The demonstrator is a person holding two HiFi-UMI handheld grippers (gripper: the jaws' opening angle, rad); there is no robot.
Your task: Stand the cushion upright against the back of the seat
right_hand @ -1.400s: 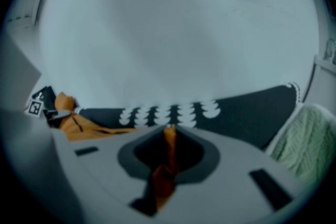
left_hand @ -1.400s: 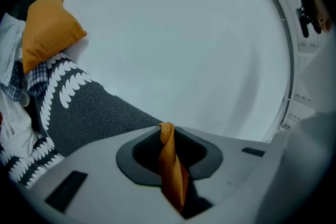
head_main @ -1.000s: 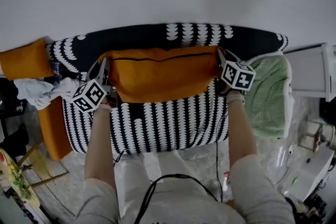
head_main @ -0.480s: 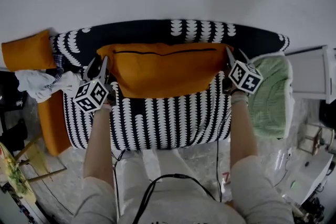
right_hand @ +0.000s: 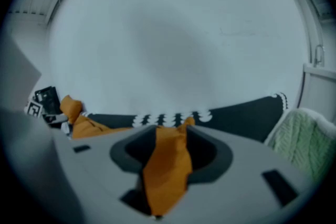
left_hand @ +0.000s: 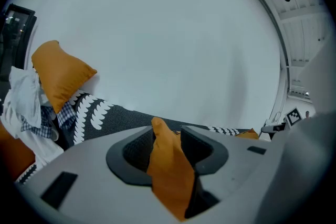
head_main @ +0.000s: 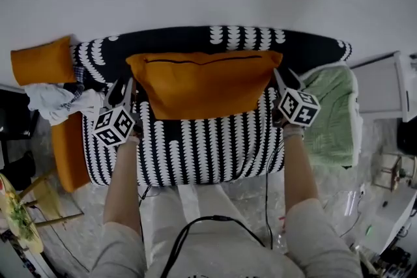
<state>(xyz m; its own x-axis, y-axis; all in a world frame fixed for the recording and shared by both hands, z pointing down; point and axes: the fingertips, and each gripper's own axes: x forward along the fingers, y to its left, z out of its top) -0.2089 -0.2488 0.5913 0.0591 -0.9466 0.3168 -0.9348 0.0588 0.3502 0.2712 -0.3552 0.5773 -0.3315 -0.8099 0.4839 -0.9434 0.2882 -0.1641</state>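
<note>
head view: orange cushion point(head_main: 205, 84) sits at the rear of the seat point(head_main: 202, 153), zip edge on top and against the black-and-white backrest point(head_main: 247, 37), lower edge on the seat cover. it spans the gap between both grippers. the jaw gaps can't be read from up here, only the marker cubes and the arms.

left gripper point(left_hand: 167, 136) view: jaws have just been opening. they stand spread, with the cushion's left corner lying loose in the gap. the fabric leans on the right-hand pad and there is clear space on the other side. no pinch.

right gripper point(right_hand: 170, 147) view: same picture. jaws have just been opening and now stand apart, with the right corner of the cushion draped between them and dark gaps on both sides of the fabric.

only the left gripper view shows a checked cloth point(left_hand: 65, 113) tucked under the second orange cushion point(left_hand: 58, 78) at the sofa's left end, next to a white cloth point(left_hand: 21, 113).

only the right gripper view shows the green blanket point(right_hand: 304, 141) side-on, just beside the backrest's right end. the head view has it from above, lying over the sofa's right arm.

each gripper view catches the other gripper's marker at its frame edge.
</note>
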